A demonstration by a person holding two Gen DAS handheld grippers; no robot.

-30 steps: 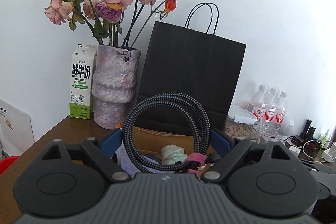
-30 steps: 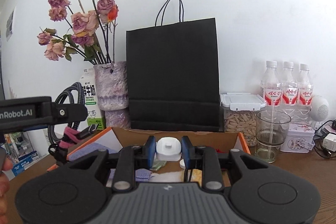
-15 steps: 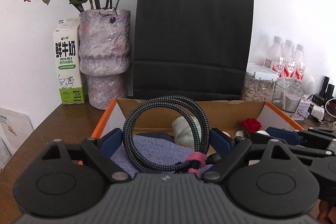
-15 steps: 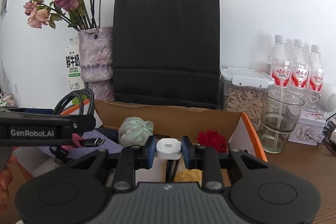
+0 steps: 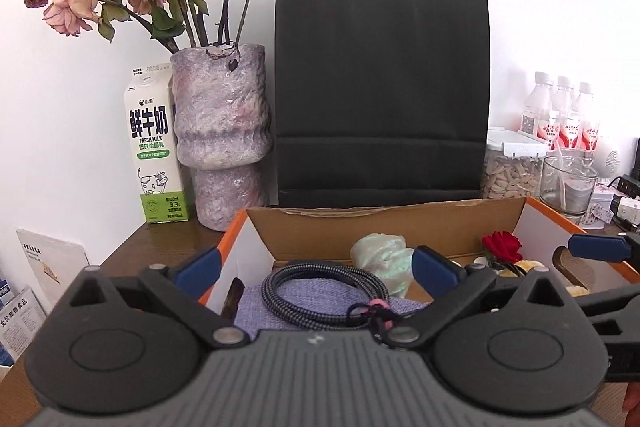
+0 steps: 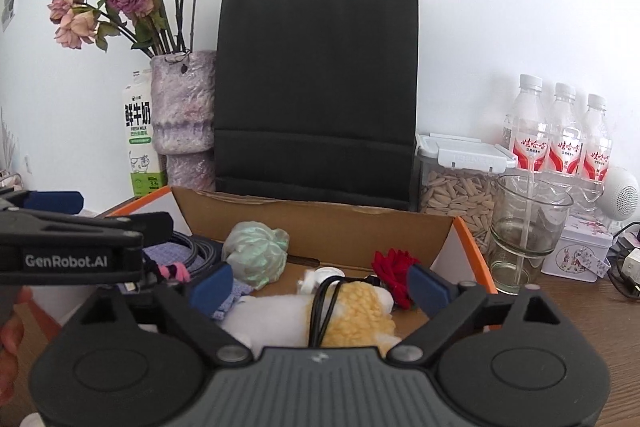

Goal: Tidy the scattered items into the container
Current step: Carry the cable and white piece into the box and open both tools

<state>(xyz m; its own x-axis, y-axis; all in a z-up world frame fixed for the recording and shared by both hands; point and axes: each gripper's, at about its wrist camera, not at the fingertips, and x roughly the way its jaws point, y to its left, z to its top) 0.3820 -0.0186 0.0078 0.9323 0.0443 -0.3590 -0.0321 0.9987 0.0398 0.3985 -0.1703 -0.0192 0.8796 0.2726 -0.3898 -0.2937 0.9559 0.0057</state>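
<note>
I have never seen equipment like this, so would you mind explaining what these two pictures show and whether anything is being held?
A person holds a hand-held two-finger gripper in each hand, each carrying a camera looking along its fingers. One picture is from the left gripper, the other from the right gripper. Both point into a cardboard box on a wooden table.

Both grippers have just been opening and hold nothing. The coiled cable lies in the box on a purple cloth, and the white plug lies by the plush toy. Behind stand a black paper bag, vase, milk carton and bottles.

Coiled cable (image 5: pixel 324 293) lies inside cardboard box (image 5: pixel 384 223).
</note>
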